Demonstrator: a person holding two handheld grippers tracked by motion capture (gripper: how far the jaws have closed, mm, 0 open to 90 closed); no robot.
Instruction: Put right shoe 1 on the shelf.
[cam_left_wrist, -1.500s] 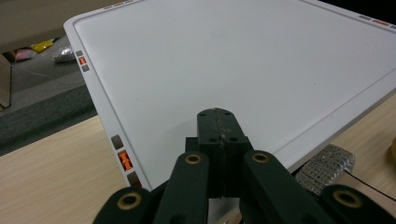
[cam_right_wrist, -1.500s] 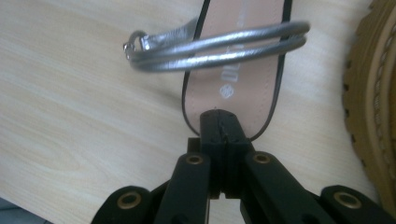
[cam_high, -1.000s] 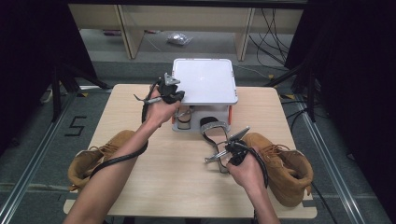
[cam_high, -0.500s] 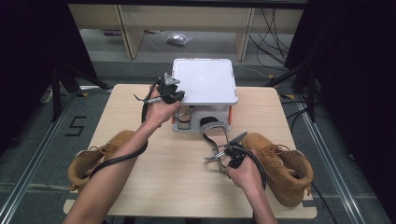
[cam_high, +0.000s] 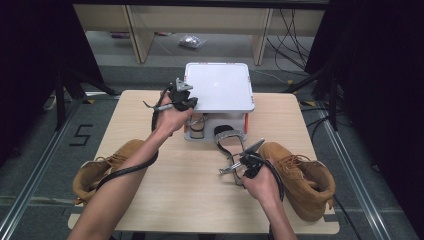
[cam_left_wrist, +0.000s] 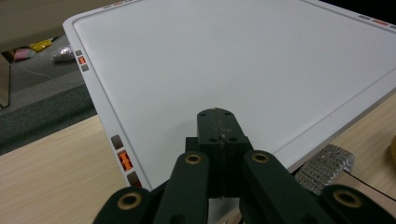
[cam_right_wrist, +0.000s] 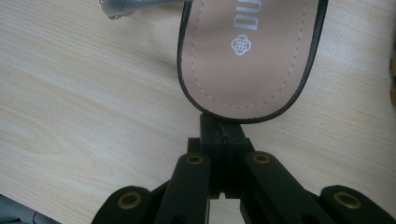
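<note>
Where right gripper (cam_right_wrist: 223, 126) ends: sandal (cam_right_wrist: 252, 56) heel.

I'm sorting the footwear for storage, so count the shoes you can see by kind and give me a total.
Tan boots: 2
Sandals: 2
Total: 4

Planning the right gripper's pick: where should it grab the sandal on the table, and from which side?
Probably the heel edge of the sandal, from the person's side. It lies flat, sole down, heel rim right at the shut right gripper; its thin black edge suits two jaws, which must open first.
</note>
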